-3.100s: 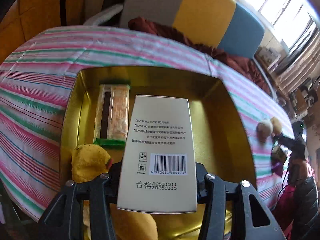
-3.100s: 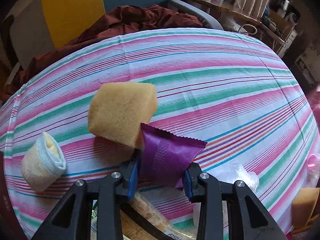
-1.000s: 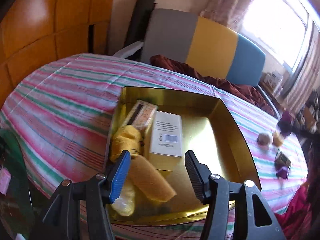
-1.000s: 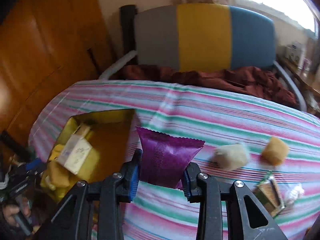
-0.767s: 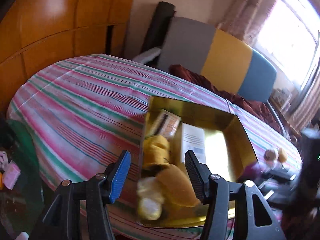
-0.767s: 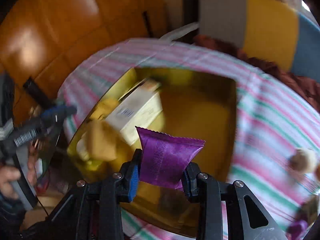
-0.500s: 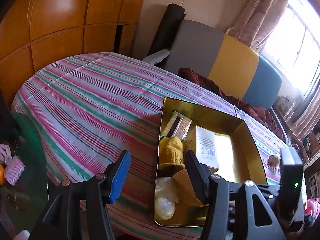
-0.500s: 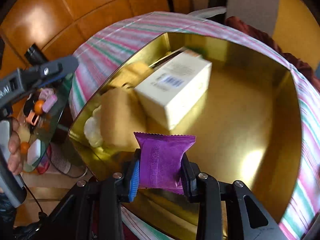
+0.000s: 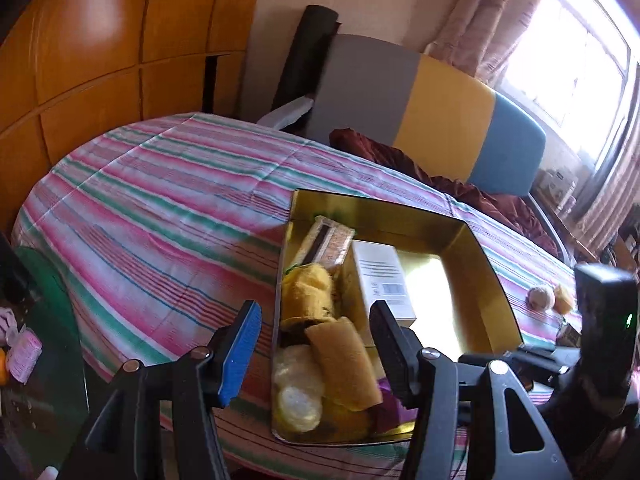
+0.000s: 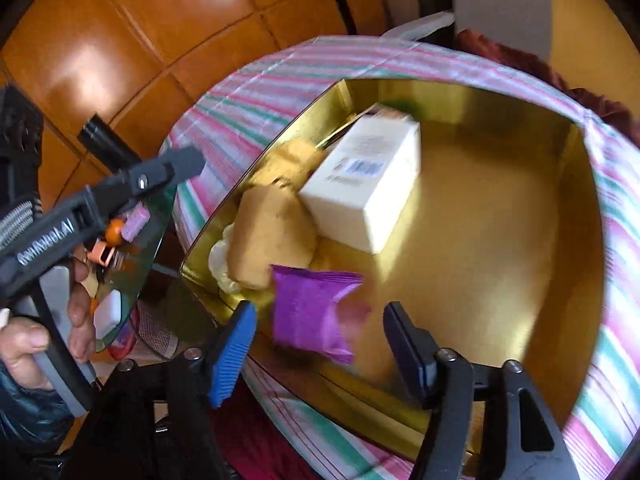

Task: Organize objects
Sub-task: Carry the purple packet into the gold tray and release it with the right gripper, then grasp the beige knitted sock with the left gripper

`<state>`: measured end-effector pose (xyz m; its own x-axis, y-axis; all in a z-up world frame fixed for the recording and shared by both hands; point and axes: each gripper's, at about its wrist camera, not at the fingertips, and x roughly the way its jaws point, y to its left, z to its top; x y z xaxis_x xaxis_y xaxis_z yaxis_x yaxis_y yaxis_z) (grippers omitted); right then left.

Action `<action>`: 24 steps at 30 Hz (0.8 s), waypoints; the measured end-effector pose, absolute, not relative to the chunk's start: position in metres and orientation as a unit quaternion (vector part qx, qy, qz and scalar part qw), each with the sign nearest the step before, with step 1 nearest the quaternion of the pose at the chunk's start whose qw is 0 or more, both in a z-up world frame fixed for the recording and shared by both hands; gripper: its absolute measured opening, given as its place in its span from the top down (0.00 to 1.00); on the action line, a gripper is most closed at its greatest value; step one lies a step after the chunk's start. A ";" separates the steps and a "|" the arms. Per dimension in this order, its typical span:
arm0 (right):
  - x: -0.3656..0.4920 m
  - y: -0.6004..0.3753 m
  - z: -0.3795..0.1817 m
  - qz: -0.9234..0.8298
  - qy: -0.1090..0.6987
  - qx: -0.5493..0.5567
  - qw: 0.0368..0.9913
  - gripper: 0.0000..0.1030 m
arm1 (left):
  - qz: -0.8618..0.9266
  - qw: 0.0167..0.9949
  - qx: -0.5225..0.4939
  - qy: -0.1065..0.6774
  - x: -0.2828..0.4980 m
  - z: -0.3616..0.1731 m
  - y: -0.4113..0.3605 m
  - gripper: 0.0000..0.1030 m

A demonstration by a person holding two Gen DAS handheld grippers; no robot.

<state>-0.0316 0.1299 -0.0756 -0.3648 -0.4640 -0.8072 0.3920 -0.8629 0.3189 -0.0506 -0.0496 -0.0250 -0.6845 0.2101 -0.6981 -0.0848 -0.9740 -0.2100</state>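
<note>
Right gripper (image 10: 316, 340) jaws spread wide, nothing clamped; purple packet (image 10: 316, 312) sits loose between the fingers, blurred, touching neither pad as far as can be seen. Packet is over the near corner of the gold tin (image 10: 520, 240), just beside the sponge (image 10: 272, 236). It is a crimped-edge foil pouch, top seam ridged, no print legible.

Left gripper (image 9: 316, 340) also wide open and empty, held over the cloth (image 9: 160, 208) near the tin's left wall (image 9: 280, 280).

Tin contents crowd the left side: snack bar (image 9: 326, 240) at the far end, yellow towel (image 9: 308, 292), sponge, a clear bag (image 9: 296, 384) at the near corner. White box (image 10: 364, 184) lies flat next to them, barcode and small print up, text too small to read. Right half of the tin floor is bare gold. Packet shows in the left view as a purple scrap (image 9: 390, 404) at the near wall.

Two small round items (image 9: 548, 298) sit on the cloth beyond the tin's right wall, well apart from it. The left tool's handle bears white lettering, not readable.
</note>
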 end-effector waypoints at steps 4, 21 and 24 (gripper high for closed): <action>-0.021 0.170 -0.057 -0.851 -0.038 0.479 0.213 0.30 | 0.916 0.108 -0.384 -0.054 -0.047 -0.017 -0.026 0.44; -0.003 0.420 -0.016 -0.896 -0.090 0.426 -0.082 0.10 | 0.896 0.214 -0.385 0.051 -0.035 -0.006 0.092 0.44; 0.006 0.468 -0.023 -0.894 -0.111 0.406 -0.153 0.10 | 0.887 0.236 -0.392 0.059 -0.037 -0.007 0.114 0.44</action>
